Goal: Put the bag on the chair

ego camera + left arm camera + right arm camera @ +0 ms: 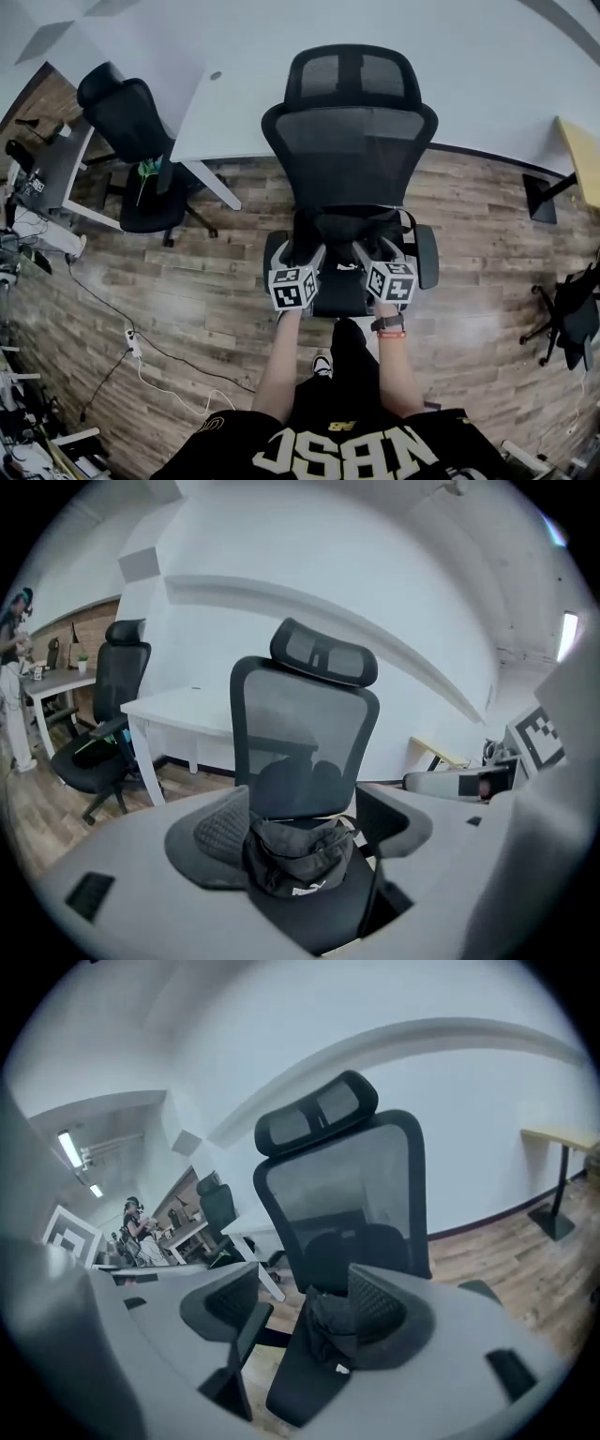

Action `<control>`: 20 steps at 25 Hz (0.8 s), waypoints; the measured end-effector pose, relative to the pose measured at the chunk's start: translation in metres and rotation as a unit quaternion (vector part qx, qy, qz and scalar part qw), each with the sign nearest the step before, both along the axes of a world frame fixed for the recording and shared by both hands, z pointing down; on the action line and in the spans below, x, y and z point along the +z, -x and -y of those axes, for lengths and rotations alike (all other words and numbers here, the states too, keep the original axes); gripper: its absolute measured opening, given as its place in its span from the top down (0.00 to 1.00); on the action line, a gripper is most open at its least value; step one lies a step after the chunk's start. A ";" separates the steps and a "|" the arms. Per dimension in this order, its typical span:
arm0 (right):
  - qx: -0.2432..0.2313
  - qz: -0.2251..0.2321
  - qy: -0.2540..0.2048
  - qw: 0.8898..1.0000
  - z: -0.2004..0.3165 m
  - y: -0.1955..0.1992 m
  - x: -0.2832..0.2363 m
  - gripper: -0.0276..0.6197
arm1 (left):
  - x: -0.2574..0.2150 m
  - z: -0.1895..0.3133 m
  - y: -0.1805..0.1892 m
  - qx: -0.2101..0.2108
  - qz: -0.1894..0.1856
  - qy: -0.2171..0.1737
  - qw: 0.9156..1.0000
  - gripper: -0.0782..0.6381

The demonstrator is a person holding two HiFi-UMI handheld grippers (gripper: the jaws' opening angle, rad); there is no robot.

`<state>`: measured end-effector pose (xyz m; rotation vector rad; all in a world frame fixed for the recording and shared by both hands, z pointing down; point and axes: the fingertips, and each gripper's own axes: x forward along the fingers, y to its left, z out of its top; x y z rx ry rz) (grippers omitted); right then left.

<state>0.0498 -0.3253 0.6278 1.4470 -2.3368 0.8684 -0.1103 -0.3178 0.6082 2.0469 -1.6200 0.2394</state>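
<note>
A black mesh office chair [349, 150] stands straight ahead of me. A small black bag [348, 225] lies crumpled on its seat, against the backrest. My left gripper [305, 251] and right gripper [370, 251] hover side by side over the seat's front edge, pointing at the bag. In the left gripper view the bag [300, 853] sits on the seat between and beyond the widely spread jaws of the left gripper [305, 829]. In the right gripper view the bag [330, 1327] lies close to the right jaw, and the right gripper [300, 1309] stands open. Neither gripper's pads press on the bag.
A white desk [225, 112] runs behind the chair, with a second black chair [131, 122] at its left. A yellow table [581, 155] is at the far right, with another dark chair [572, 314] nearby. A white power strip with its cable [133, 344] lies on the wooden floor to the left.
</note>
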 end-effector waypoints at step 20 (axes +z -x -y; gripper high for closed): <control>-0.014 -0.034 -0.205 0.978 -0.070 0.018 -0.192 0.81 | -0.188 -0.082 0.024 -0.020 0.042 -0.204 0.978 0.67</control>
